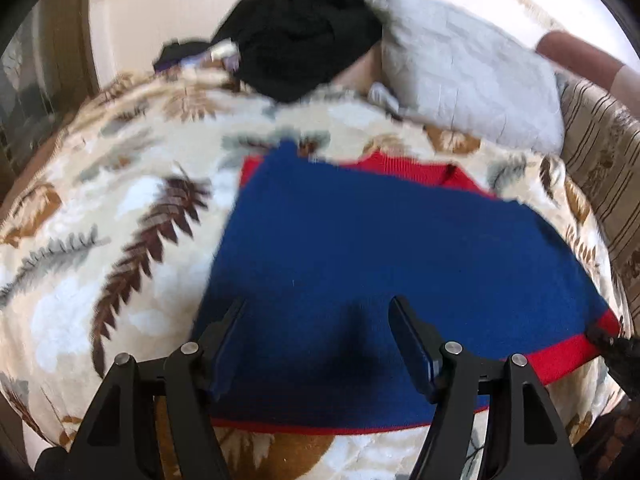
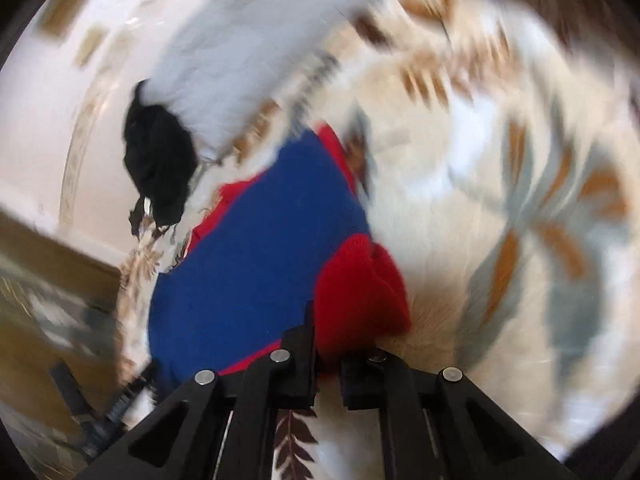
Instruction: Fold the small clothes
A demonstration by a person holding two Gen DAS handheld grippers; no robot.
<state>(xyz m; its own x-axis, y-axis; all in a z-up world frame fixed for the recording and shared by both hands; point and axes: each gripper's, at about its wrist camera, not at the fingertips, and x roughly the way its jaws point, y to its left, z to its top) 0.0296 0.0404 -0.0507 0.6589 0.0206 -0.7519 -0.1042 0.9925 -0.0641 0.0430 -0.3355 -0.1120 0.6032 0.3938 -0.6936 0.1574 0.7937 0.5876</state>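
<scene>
A blue knitted garment with red trim [image 1: 384, 240] lies spread flat on a cream fleece blanket printed with brown and grey leaves [image 1: 120, 208], its red hem band running along the near and right edges and a red neckline showing at the far side. The left gripper [image 1: 318, 308] hovers above the near part of the blue knit with its two black fingers [image 1: 228, 320] set wide apart and nothing between them. In the right wrist view, which is heavily blurred, the same blue garment [image 2: 256, 248] runs away from the camera, and a bunched red part of it sits right at the tips of the right gripper [image 2: 328, 344]. The right tongs' jaws stand close together with red fabric between them, so they appear to be pinching the red edge, though the blur hides the exact contact. Beyond the garment, a crumpled black piece of clothing [image 1: 296, 36] rests at the far edge of the blanket, just beside a pale grey quilted pillow [image 1: 460, 72]. A striped beige cushion or sofa arm [image 1: 600, 152] borders the blanket at the right of the left wrist view.
</scene>
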